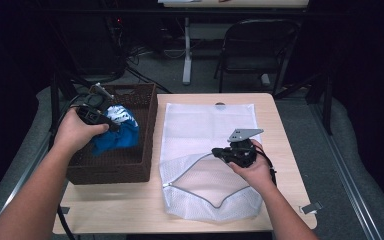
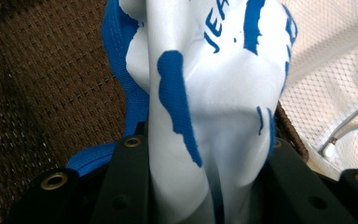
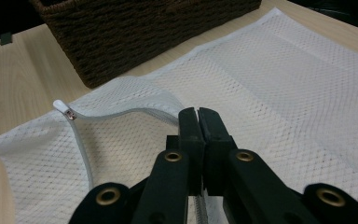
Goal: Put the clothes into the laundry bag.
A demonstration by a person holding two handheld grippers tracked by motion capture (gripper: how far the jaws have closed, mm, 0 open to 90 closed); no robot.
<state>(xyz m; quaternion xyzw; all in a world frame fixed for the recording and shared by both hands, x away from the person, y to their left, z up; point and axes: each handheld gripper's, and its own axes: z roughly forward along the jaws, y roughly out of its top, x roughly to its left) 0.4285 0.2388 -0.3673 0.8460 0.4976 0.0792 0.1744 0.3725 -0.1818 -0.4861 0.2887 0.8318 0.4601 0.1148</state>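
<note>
Your left tool [image 1: 111, 126] grips the shirt [image 1: 120, 131] over the basket [image 1: 147, 145]; your right tool [image 1: 220, 153] pinches the bag's [image 1: 207, 125] edge, holding its mouth open.

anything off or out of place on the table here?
Nothing stands out. The left gripper holds a blue-and-white garment over the wicker basket. The right gripper is shut on the zipper edge of the mesh laundry bag, lifting the opening. The bag lies flat, no tears visible.
</note>
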